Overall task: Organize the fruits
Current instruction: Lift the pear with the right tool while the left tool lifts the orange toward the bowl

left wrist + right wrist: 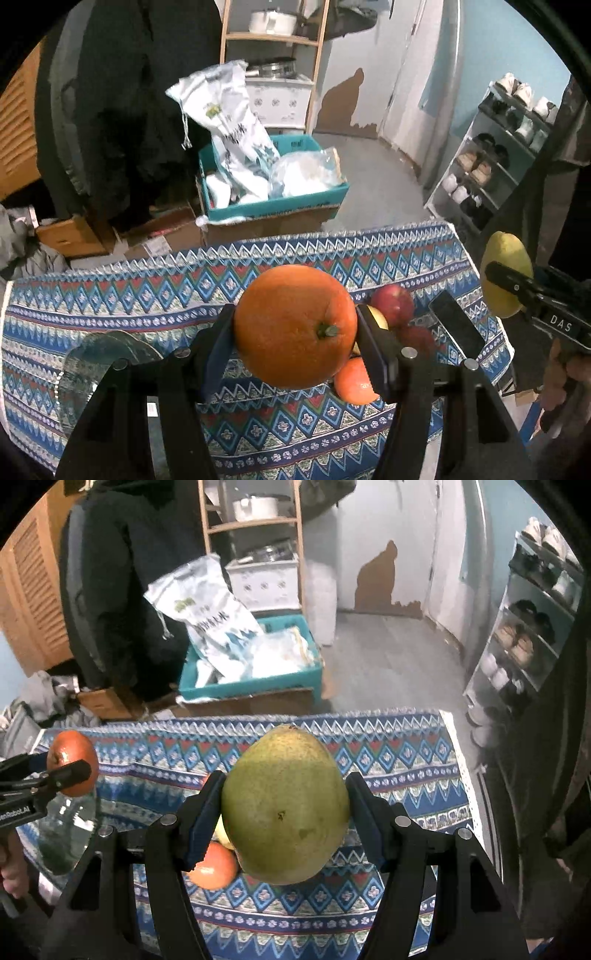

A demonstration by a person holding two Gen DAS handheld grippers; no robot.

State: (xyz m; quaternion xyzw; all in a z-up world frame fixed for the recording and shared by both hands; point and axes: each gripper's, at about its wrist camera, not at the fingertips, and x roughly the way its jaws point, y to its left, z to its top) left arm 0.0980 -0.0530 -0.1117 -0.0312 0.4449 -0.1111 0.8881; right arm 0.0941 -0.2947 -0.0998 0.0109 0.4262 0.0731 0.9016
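L gripper (295, 328) clamps an orange (295, 325), held above the patterned tablecloth (110, 295). R gripper (284, 812) grips a green pear (284, 805) over the cloth's middle; apple (393, 304) & smaller orange (354, 382) lie below.

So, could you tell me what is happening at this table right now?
A person is sorting fruit with a pair of tongs in each hand. The left tongs grip an orange, and the right tongs grip a green-yellow pear; both fruits are held above the patterned tablecloth. On the cloth lie a red apple, a smaller orange and a phone, with a glass dish on the left.
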